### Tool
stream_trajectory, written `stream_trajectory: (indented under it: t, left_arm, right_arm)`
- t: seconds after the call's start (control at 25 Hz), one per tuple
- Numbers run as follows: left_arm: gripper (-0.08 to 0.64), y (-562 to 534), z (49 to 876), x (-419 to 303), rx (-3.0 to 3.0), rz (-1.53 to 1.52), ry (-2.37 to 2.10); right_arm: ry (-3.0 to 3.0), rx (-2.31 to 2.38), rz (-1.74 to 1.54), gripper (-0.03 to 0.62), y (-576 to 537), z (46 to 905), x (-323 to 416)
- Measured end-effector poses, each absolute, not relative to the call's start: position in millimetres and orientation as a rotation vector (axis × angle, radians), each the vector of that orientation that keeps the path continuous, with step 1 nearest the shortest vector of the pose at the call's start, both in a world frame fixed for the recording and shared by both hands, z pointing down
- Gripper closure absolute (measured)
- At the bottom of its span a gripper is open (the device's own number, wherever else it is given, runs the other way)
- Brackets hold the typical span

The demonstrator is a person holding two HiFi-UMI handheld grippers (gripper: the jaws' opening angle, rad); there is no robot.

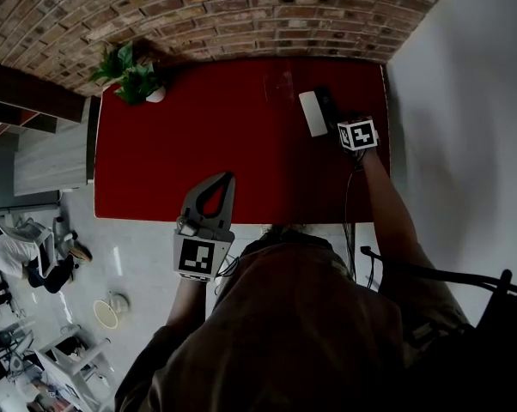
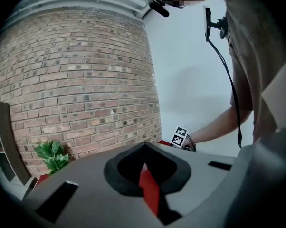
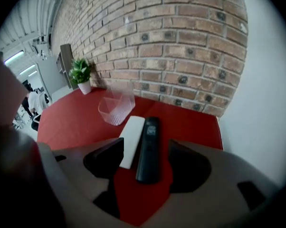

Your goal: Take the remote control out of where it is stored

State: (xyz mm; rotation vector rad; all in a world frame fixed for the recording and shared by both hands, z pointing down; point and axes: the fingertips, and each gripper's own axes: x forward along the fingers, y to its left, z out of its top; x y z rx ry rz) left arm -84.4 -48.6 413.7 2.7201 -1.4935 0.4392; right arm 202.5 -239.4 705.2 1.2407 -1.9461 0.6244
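Black remote control (image 3: 148, 150) is framed by the released right hand-held gripper (image 3: 147, 142); the white remote (image 3: 131, 140) just beside it could be clamped too.

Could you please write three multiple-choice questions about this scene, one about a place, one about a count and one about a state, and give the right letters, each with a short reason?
1. Where does the small green potted plant stand on the red rectangular table?
A. At the far left corner, by the brick wall
B. At the near right corner
C. In the middle

2. How many remote controls lie on the table?
A. One
B. Two
C. Four

3. How do the jaws of the right gripper stand?
A. Shut on a remote
B. Shut and empty
C. Apart

Answers:
1 A: the plant sits at the corner next to the bricks.
2 B: a slim white remote control and a black remote control lie side by side.
3 C: the right gripper view shows a wide gap between the jaws.
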Motion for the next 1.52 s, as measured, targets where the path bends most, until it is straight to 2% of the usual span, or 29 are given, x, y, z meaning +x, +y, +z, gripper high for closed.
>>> stream_trajectory:
  t: [0.4, 1.0, 1.04, 1.12, 1.32, 1.44, 1.52]
  left_arm:
    - [0.549, -63, 405, -78, 2.784, 0.430, -1.445]
    - [0.549, -67, 378, -51, 2.889, 0.322, -1.395]
    - [0.549, -65, 375, -49, 2.901, 0.312, -1.389]
    - [0.549, -63, 370, -44, 2.916, 0.295, -1.378]
    - [0.549, -53, 370, -39, 2.917, 0.294, -1.357]
    - [0.549, -49, 371, -37, 2.913, 0.306, -1.355]
    - [0.549, -47, 370, -35, 2.917, 0.301, -1.351]
  right_arm:
    - [-2.368, 1.385, 0.250, 0.299, -244, 556, 161]
    - [-2.727, 1.453, -0.200, 0.302, -156, 376, 127]
    - [-2.736, 1.467, -0.267, 0.316, -148, 364, 127]
    - [-2.738, 1.478, -0.375, 0.386, -135, 345, 128]
    - [-2.740, 1.512, -0.413, 0.434, -107, 332, 132]
    - [-2.725, 1.568, -0.454, 0.520, -94, 330, 138]
    - [-2.741, 1.585, -0.427, 0.548, -88, 331, 141]
